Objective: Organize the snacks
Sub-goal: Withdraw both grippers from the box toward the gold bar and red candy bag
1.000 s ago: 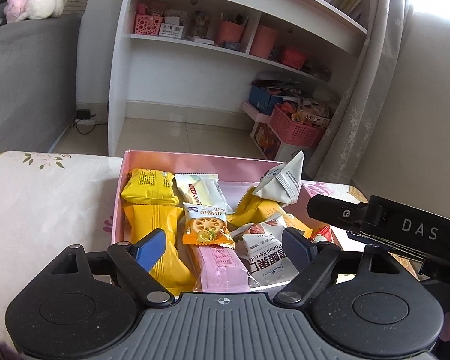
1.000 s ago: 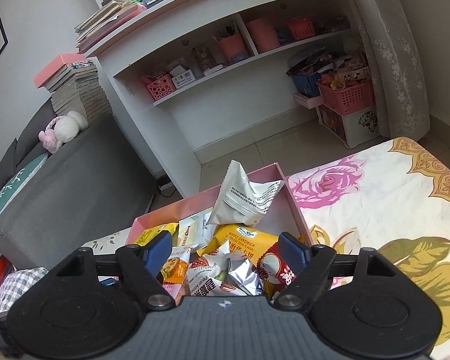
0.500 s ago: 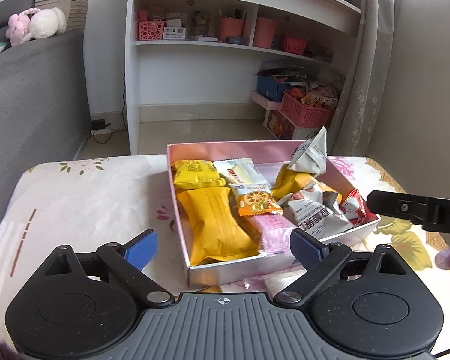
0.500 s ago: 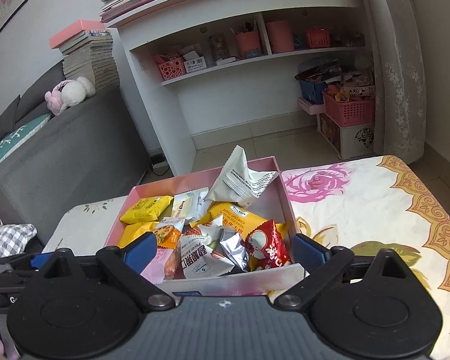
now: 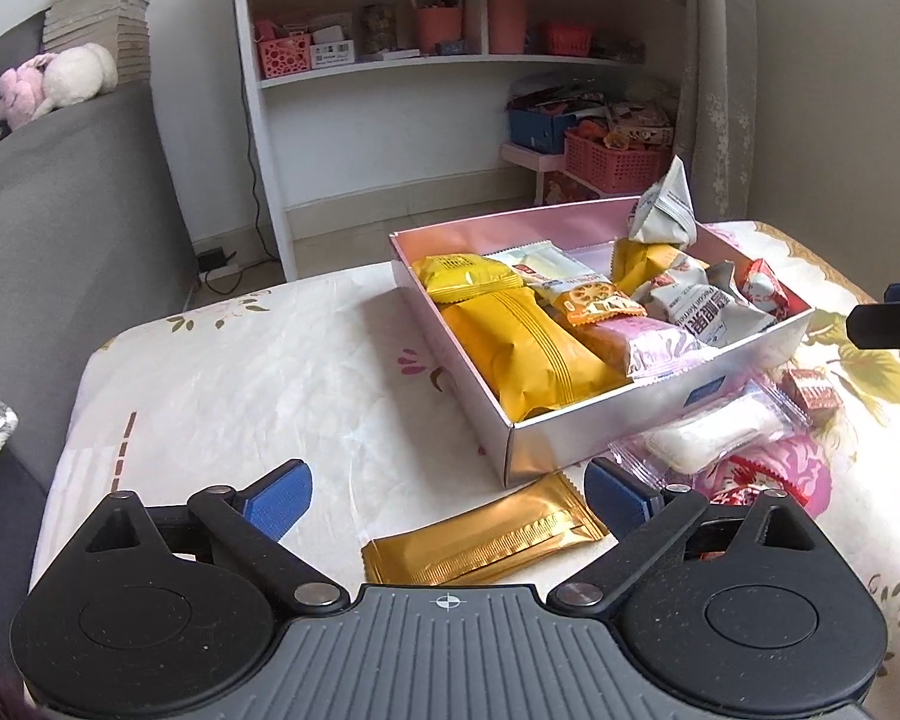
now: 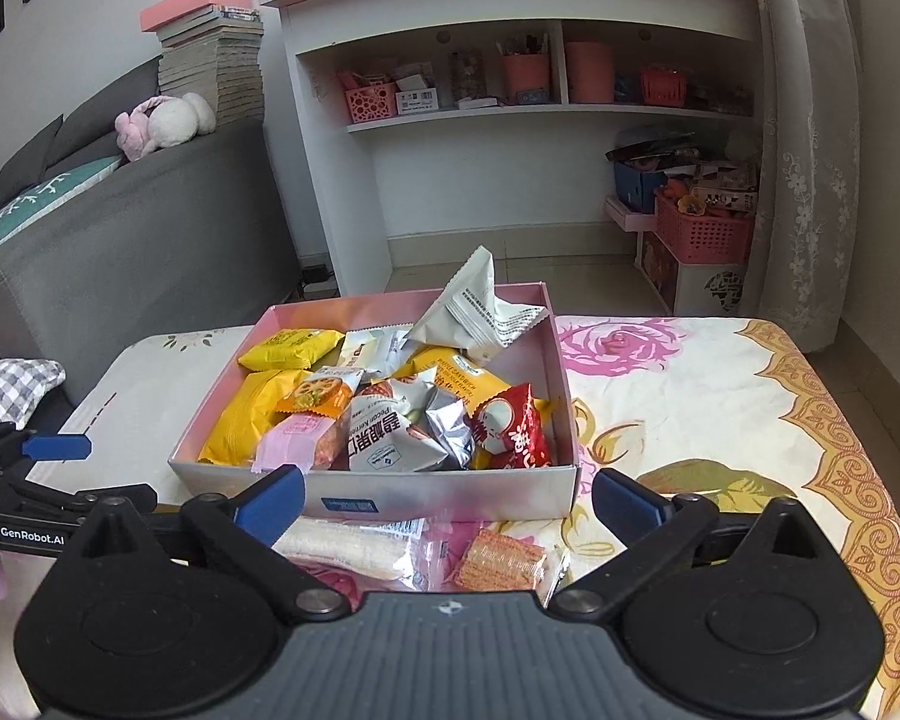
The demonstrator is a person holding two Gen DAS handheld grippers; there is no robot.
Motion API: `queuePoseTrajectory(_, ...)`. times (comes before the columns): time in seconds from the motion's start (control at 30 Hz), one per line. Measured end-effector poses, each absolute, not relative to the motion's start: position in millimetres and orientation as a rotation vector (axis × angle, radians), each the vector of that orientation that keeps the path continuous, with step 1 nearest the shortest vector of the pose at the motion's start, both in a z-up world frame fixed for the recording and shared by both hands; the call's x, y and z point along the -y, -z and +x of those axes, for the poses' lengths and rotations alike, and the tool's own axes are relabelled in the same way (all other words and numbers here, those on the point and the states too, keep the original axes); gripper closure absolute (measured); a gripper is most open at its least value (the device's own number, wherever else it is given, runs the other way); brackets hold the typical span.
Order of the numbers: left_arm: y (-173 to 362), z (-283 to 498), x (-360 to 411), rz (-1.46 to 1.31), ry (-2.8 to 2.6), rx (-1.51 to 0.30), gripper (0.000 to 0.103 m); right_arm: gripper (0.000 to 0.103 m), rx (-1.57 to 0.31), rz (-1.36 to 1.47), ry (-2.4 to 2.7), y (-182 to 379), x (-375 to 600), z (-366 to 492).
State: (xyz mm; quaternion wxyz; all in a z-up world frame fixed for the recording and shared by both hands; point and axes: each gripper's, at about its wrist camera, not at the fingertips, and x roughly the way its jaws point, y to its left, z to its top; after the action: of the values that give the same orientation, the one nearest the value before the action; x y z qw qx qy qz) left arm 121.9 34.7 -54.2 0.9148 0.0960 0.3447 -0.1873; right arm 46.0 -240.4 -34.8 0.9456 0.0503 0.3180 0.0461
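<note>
**Loose packets wait in front of the box**

We hold both grippers spread and empty: left gripper over the gold packet, right gripper over the wafer and clear packet. All lie just before the box. We should straddle the gold packet across its narrow width, then lift over the near wall. The cloth left of the box gives open room; the box looks crowded.

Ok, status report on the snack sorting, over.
Left claw and right claw both open, empty. Pink box full of snacks. Gold packet and clear-wrapped snacks loose on the table by the box. Nothing blocking.
</note>
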Motion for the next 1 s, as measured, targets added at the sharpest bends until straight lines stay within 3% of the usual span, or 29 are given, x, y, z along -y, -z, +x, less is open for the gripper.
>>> queuePoseTrajectory(0.3, 91.6, 131.5, -8.5, 0.34, 0.519, -0.798, 0.004, 0.007, -0.687, 0.013, -0.19, 47.5, 219.0, 38.0)
queuePoseTrajectory(0.47, 93.2, 135.3, -17.4, 0.256, 0.548, -0.88, 0.004, 0.006, -0.714, -0.012, -0.226, 54.7, 213.0, 38.3)
queuePoseTrajectory(0.7, 89.0, 107.8, -11.8, 0.359, 0.706, -0.919, 0.005, 0.007, -0.739, -0.044, -0.265, 64.2, 205.4, 38.2)
queuePoseTrajectory(1.0, 87.8, 100.2, -17.3, 0.34, 0.648, -0.892, 0.005, 0.007, -0.765, -0.084, -0.369, 72.8, 181.7, 36.8)
